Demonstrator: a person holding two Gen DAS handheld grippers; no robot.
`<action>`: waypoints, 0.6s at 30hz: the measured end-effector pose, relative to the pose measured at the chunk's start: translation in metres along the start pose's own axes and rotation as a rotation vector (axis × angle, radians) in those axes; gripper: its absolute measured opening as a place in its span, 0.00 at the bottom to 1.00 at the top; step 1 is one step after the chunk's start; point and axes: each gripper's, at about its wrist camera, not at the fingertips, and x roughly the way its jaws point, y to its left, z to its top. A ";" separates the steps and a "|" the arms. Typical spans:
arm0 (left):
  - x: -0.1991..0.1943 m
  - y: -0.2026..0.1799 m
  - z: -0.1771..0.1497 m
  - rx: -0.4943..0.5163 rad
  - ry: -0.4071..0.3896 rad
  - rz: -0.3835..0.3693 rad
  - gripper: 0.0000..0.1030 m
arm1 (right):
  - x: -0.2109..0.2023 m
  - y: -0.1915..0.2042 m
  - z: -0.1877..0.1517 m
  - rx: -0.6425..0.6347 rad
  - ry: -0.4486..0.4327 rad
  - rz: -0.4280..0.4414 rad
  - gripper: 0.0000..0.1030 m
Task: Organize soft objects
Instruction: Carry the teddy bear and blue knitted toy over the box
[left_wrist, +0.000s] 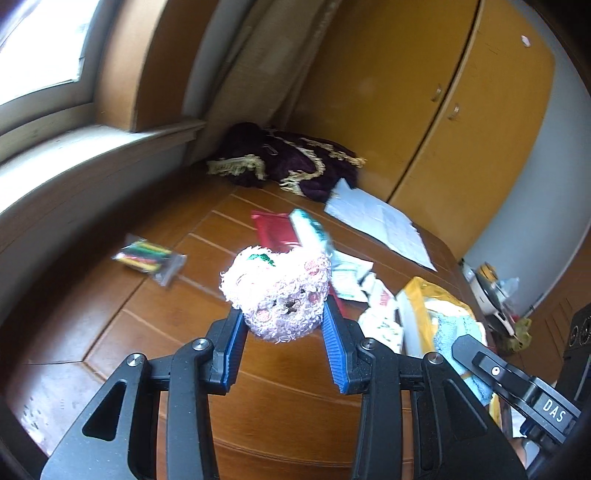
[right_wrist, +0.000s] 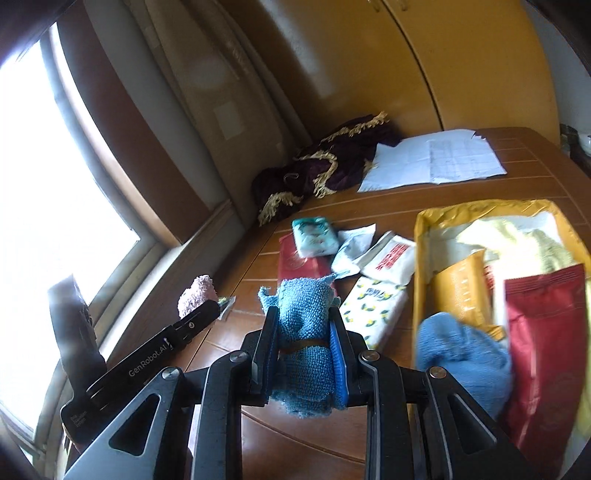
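Left claw (left_wrist: 282, 321) holding a pink fluffy toy (left_wrist: 277, 295) above the tabletop (left_wrist: 147, 314), right claw (right_wrist: 304, 332) clamped on a rolled blue cloth (right_wrist: 303, 343), yellow bag (right_wrist: 436, 229) at right

Wood table (right_wrist: 524, 170) w/ papers (right_wrist: 436, 162), packets (right_wrist: 391, 258)

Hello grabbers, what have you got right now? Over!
Left gripper shut on pink fluffy toy. Right gripper shut on rolled blue cloth. Both above cluttered table.
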 end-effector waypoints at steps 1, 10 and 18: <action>0.000 -0.013 0.002 0.026 -0.005 -0.028 0.36 | -0.009 -0.006 0.003 0.000 -0.021 -0.015 0.25; 0.034 -0.106 0.020 0.172 0.085 -0.265 0.36 | -0.056 -0.065 0.026 0.029 -0.091 -0.177 0.25; 0.088 -0.161 0.006 0.279 0.313 -0.280 0.36 | -0.049 -0.128 0.049 0.124 -0.065 -0.266 0.25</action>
